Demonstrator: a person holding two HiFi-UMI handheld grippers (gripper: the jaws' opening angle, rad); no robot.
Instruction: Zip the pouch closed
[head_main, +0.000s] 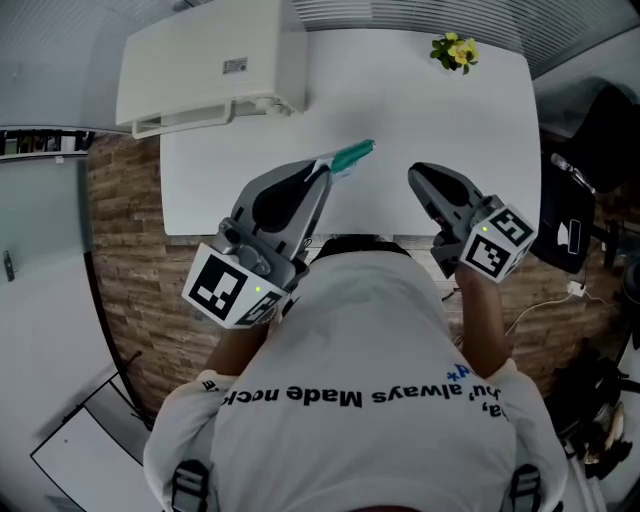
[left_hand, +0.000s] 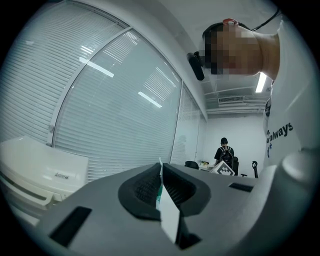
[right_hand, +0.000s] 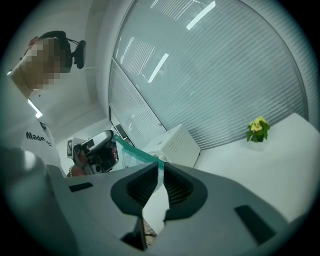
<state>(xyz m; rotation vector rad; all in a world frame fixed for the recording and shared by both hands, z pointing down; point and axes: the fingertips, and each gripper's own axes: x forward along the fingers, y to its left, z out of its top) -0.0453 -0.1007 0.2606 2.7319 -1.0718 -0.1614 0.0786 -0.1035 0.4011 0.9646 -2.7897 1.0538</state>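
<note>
While my left tool (left_hand: 160, 172) was clamped tight on an edge of the pouch (head_main: 350, 157), holding it up over the near side of the table (head_main: 420, 100), my right tool (right_hand: 161, 167) had nothing in it. Its jaws stood a narrow way apart, with only air between the pads. The pouch's teal zip strip (right_hand: 131, 149) stuck out to the right past the left tool. Its end pointed toward the right tool, near it but not touching, as the head view showed. I judged that I was at the closing step, with the right tool waiting off the right end of the zip. Whether the strip was sealed along its whole length I could not tell. The next move called for bringing the right tool onto the strip, pinching it squarely and running along it while the left tool braced the pouch. If the strip was already shut, it called only for checking the seal.
</note>
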